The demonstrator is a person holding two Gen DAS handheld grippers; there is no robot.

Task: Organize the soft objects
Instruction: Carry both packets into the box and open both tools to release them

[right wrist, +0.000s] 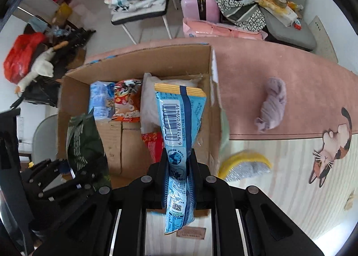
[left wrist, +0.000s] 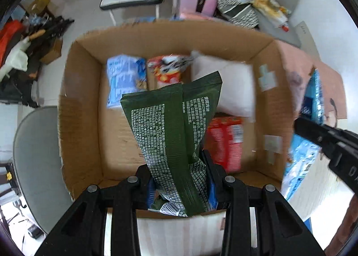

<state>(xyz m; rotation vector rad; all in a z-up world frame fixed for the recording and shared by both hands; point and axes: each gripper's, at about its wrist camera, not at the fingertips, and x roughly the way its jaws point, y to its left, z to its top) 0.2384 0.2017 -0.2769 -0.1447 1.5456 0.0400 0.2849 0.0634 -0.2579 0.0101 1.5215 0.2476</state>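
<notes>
Left tool (left wrist: 181,180): clenched on the lower part of a dark green pouch (left wrist: 176,126); the pouch's long axis runs forward along the fingers, its free top end over the open cardboard box (left wrist: 82,90).
Right tool (right wrist: 177,166): clenched on the middle of a light blue packet (right wrist: 179,117); long axis likewise forward, the yellow-striped tear end over the box's right side, the other end hanging back below the jaws.
Box contents: a blue-white pack (left wrist: 124,79) and an orange snack bag (left wrist: 167,70) lie along the far wall, a white pillow pack (left wrist: 226,83) fills the far right corner, and a red pack (left wrist: 226,139) sits in front of it.
Key relation: judged from both views, each held item is already above the box, so the coming move is downward, not sideways.
Open room: bare cardboard floor shows at the left and near-left of the box, directly below the green pouch; the right side is crowded, so the blue packet probably has to land on top of the white and red packs.
Edges: the right box wall (right wrist: 213,81) stands just beside the blue packet; the near wall lies under both tools.
Remaining items: a lilac cloth (right wrist: 271,103) and a yellow sponge (right wrist: 246,164) lie on the tabletop (right wrist: 290,72), right of the box, nearer the right tool.
</notes>
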